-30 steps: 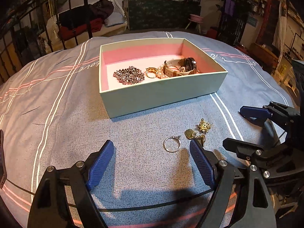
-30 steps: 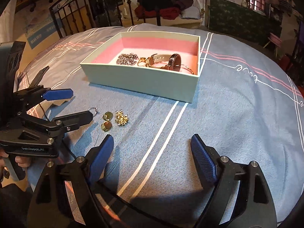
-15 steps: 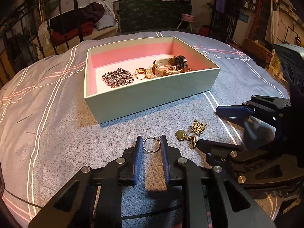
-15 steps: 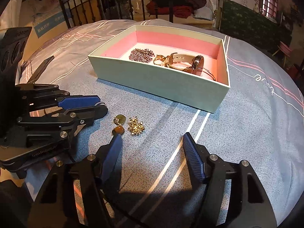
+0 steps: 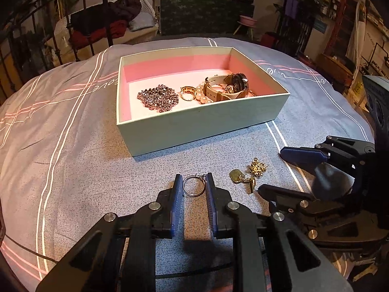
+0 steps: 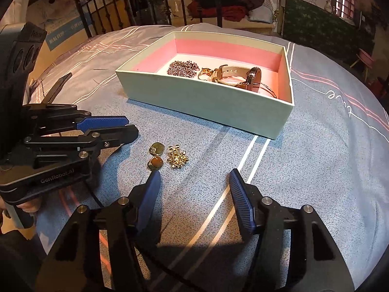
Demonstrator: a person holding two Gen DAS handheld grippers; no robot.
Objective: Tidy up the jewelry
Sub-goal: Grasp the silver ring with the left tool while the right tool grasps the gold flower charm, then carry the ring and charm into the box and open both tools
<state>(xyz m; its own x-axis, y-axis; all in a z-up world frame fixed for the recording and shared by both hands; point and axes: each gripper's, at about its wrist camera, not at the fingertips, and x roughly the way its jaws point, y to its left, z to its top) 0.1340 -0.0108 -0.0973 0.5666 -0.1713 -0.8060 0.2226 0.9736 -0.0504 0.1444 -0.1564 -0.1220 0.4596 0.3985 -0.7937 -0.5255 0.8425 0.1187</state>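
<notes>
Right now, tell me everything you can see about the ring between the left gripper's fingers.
The ring is a thin, silvery metal band with a small setting on its upper right. It sits between the blue pads of the left gripper, which have closed against both its sides, just above the gray bedspread. Whether it has lifted off the cloth is unclear. It is hidden from the right wrist view.
</notes>
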